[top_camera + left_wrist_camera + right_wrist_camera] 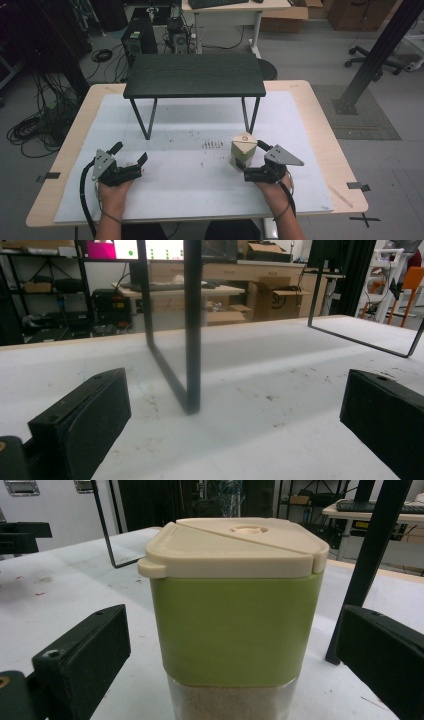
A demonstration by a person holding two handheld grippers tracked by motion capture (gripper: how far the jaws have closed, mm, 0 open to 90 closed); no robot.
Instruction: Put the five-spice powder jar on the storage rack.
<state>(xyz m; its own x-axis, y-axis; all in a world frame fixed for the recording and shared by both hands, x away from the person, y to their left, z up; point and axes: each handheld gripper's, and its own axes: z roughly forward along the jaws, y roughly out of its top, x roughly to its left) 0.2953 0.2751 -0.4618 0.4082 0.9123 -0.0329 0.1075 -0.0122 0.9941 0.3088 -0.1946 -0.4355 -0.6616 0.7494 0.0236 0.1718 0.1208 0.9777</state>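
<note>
A container (243, 149) with a cream lid, a green band and a clear base holding pale grains stands on the white mat, right of centre. My right gripper (250, 157) is open around it; in the right gripper view the container (235, 615) stands upright between the two black jaws, with a gap on each side. My left gripper (131, 152) rests at the mat's left, open, nothing between its jaws. In the left gripper view its jaws frame a black leg (192, 330) of the small table.
A small black table (195, 75) on thin metal legs stands at the back middle of the mat (190, 175). Dark specks (212, 145) mark the mat left of the container. Beyond the tabletop are a desk, cables and a computer on the floor.
</note>
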